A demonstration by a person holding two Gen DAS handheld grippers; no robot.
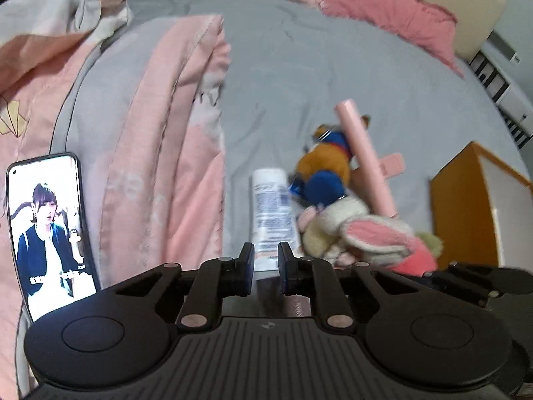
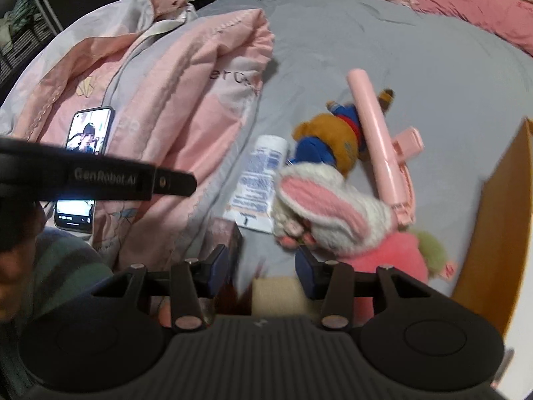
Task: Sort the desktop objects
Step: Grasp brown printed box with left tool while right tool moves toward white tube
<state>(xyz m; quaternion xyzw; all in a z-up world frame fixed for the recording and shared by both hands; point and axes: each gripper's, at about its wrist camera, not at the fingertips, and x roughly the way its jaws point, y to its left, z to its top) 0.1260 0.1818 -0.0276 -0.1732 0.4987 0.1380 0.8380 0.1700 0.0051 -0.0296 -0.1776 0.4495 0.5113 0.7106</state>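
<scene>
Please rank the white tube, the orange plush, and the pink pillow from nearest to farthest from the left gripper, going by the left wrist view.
1. White tube: right ahead of the left gripper, its near end at the jaws.
2. Orange plush: farther on, to the right.
3. Pink pillow: far end of the bed, upper right.

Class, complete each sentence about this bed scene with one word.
1. The lit phone lies on the ___ quilt.
2. Beside the white tube lies an orange plush toy dressed in ___.
3. The sheet under the toys is ___.

Missing words: pink; blue; grey.
</scene>
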